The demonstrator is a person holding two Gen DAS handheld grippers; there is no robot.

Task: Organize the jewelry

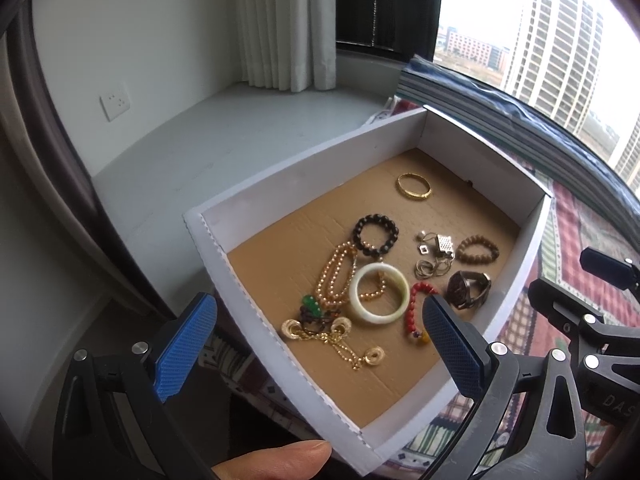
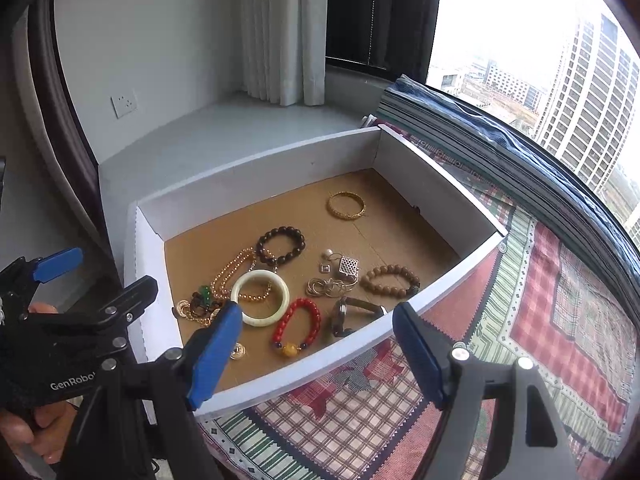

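A shallow white box with a brown cardboard floor holds loose jewelry. In it lie a pale jade bangle, a red bead bracelet, a black bead bracelet, a gold bangle, a tan bead bracelet, a watch, a tangle of silver pieces and gold chains. My left gripper hangs open above the box's near side. My right gripper is open over the box's near wall. Nothing sits between either pair of fingers.
The box rests on a patterned plaid cloth by a large window. A striped folded fabric lies behind the box. A grey ledge, white curtain and wall socket stand to the left. A thumb shows at the bottom.
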